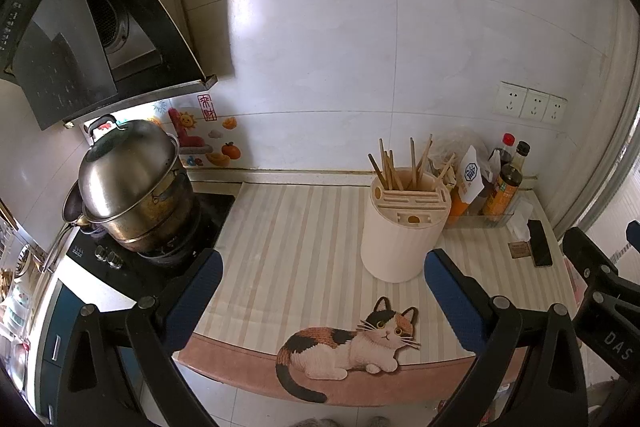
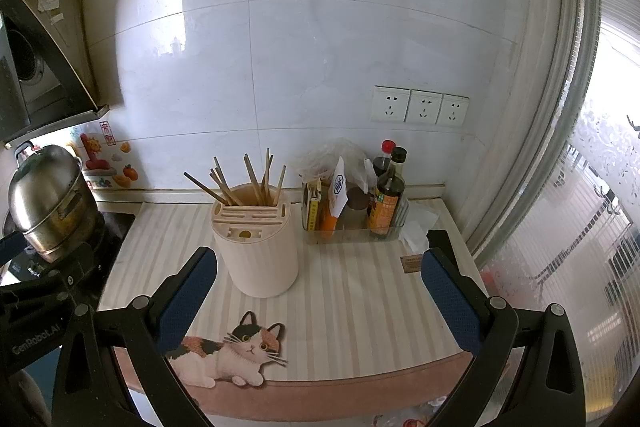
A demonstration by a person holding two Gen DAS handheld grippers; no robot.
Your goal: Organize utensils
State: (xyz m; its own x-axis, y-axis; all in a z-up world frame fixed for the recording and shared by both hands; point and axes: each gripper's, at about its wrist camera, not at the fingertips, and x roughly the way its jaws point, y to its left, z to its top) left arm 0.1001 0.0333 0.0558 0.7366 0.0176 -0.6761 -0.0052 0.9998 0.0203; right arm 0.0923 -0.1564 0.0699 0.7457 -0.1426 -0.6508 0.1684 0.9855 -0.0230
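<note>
Claws, left (image 1: 324, 291) and right (image 2: 320, 291), gape empty; only left view shows phone (image 1: 540, 243).

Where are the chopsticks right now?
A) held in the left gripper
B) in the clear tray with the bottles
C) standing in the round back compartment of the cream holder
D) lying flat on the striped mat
C: the chopsticks stand bunched in the holder, and both grippers are open and empty.
</note>
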